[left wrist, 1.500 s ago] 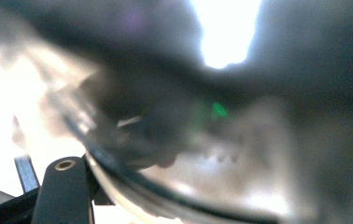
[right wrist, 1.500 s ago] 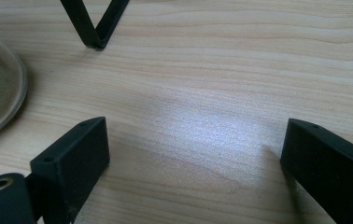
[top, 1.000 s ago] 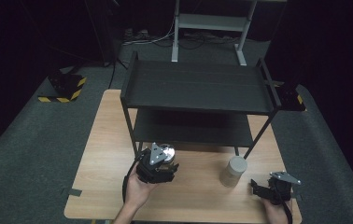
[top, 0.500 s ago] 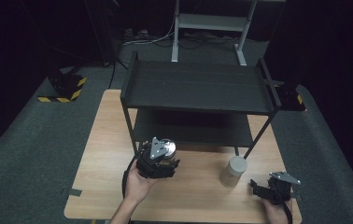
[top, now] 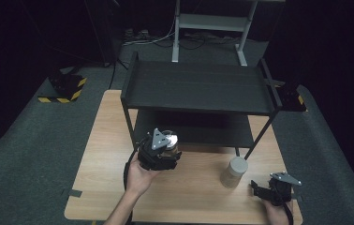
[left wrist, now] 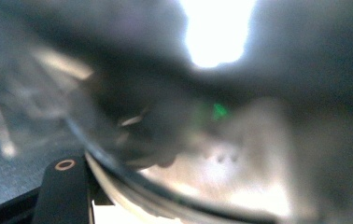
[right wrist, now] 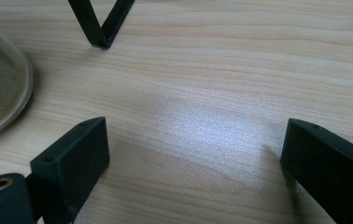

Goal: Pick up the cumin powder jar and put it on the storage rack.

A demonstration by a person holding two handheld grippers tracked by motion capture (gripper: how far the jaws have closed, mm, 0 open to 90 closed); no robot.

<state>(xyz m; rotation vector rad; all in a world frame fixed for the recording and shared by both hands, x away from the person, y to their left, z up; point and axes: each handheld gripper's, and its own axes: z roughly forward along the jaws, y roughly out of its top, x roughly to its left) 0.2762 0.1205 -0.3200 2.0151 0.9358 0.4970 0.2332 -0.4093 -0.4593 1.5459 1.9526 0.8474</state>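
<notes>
Black rack [top: 198, 86], pale wood table [top: 194, 197] (beige-filled jar [top: 234, 172]).

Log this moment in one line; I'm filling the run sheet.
left gripper: shut on glass jar, lifted before shelf rack | right gripper: open, empty, on table | second jar: standing

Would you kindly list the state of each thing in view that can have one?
left gripper: shut on a glass jar, held above the table in front of the shelf.
glass jar: gripped, lifted, close against the camera in the left gripper view.
right gripper: open, nothing between its jaws, low over the table.
sand-filled jar: upright on the table, untouched.
shelf rack: standing, top tier bare.
</notes>
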